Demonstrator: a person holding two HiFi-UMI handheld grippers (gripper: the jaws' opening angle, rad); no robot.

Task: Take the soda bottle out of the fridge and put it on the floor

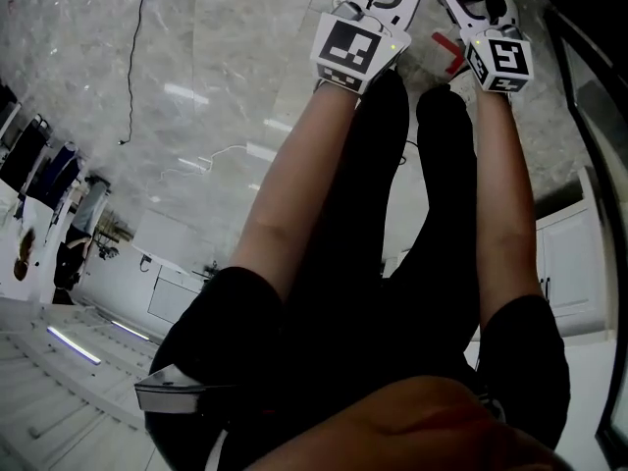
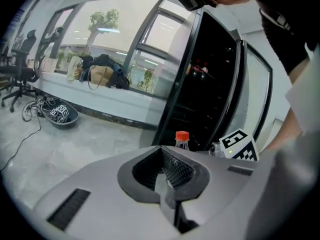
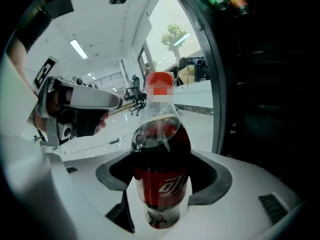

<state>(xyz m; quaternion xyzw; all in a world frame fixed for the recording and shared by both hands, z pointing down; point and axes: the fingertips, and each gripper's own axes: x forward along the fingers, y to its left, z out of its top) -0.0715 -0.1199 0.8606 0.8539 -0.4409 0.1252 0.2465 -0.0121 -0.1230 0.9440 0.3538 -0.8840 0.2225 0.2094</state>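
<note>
Right hand-held gripper [image 3: 162,204] clamps bottle [image 3: 160,134] at its label, centre frame; likely heavy, slick, fairly stiff; left hand-held gripper [image 2: 167,171] closed, empty.

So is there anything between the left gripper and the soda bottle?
Nothing. In the left gripper view the soda bottle shows right past the left gripper, unobstructed, held in the right gripper.
</note>
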